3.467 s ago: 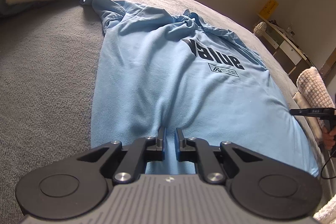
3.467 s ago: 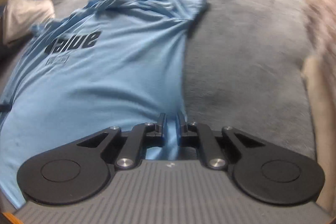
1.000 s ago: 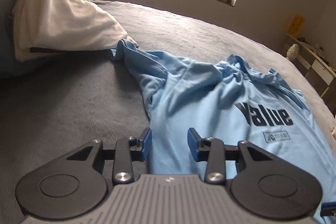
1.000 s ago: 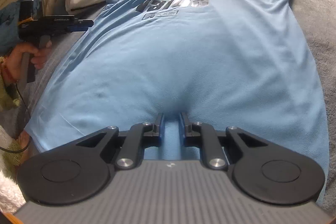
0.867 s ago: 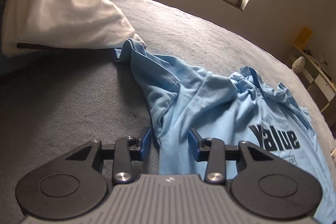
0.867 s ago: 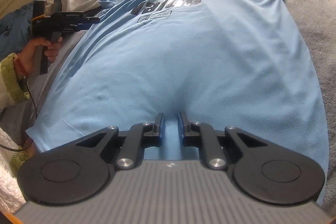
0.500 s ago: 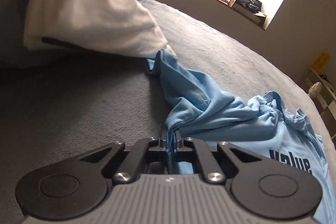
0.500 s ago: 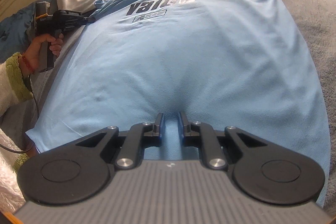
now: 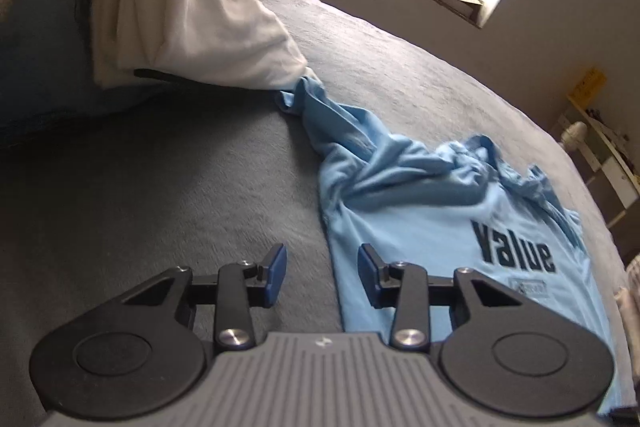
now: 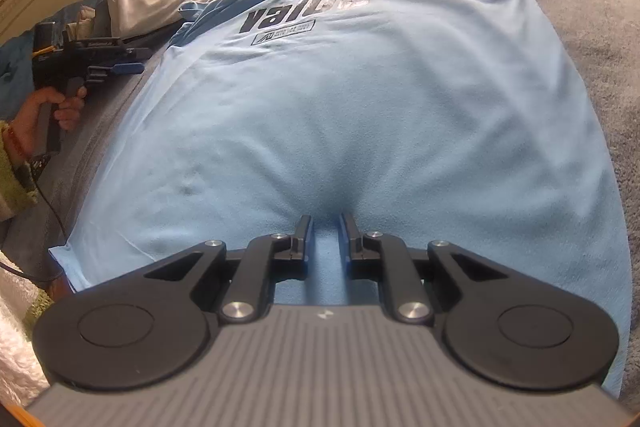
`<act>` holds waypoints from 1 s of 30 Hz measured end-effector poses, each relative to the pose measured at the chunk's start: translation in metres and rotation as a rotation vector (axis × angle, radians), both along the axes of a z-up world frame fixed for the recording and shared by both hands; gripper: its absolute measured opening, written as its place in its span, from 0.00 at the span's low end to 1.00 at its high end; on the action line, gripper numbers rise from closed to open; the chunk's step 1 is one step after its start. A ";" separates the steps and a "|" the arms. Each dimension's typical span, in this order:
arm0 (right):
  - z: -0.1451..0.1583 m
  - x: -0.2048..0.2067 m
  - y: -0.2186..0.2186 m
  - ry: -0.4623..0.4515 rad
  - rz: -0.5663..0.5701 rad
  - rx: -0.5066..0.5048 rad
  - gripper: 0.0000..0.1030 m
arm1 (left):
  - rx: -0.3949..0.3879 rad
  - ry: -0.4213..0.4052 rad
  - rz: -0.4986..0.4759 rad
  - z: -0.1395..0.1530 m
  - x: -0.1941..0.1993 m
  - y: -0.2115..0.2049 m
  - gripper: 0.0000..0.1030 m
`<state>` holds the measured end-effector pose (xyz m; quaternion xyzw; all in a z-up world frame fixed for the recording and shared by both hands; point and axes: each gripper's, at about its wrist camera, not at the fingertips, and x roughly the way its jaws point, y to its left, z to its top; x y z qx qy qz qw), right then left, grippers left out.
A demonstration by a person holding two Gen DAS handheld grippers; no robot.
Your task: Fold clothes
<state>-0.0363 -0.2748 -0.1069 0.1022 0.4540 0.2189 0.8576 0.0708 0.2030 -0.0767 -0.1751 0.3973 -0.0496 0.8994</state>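
Shirt (image 10: 360, 115) first: it is a light blue T-shirt, spread out flat on the grey bed (image 10: 600, 7), with the word "Value" (image 9: 514, 245) printed on its chest. Its bottom hem lies near the edge of the bed by the person, and its neck lies far up the bed. One sleeve (image 9: 320, 115) is bunched up and twisted, and its tip lies right at a white pillow (image 9: 180, 15) near the head of the bed.

The cloth looks soft, thin and light. I think it will droop and wrinkle if you lift it, so it is best to pinch it at an edge, like the hem, a sleeve end or a shoulder.

The right gripper (image 10: 325, 231) is pinched on a small fold of the hem, and the cloth puckers there. The left gripper (image 9: 322, 269) has just been opening its blue fingers (image 9: 276, 265). They are spread apart with nothing gripped. The side edge of the shirt lies below the gap. A hand (image 10: 52, 111) holds that gripper by its handle.

The bunched sleeve is not yet smoothed out.
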 end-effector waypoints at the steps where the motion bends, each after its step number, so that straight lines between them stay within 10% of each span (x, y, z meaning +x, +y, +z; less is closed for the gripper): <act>1: 0.000 0.000 0.000 0.000 -0.002 0.003 0.11 | -0.005 0.001 -0.052 0.004 -0.012 -0.006 0.36; 8: -0.002 0.000 -0.003 0.001 -0.010 0.024 0.11 | -0.023 0.036 -0.380 -0.009 -0.074 -0.067 0.16; 20: -0.002 -0.005 -0.003 -0.019 -0.018 0.027 0.11 | -0.017 0.210 -0.253 -0.030 -0.189 -0.002 0.07; 23: -0.002 -0.006 -0.002 -0.024 -0.017 0.026 0.11 | -0.083 0.124 -0.202 -0.009 -0.202 0.009 0.11; 27: -0.003 -0.007 -0.004 -0.022 -0.030 0.041 0.11 | -0.123 0.036 -0.275 0.001 -0.196 -0.011 0.15; 30: -0.003 -0.009 -0.006 -0.019 -0.036 0.047 0.11 | -0.092 0.125 -0.419 -0.019 -0.195 -0.045 0.15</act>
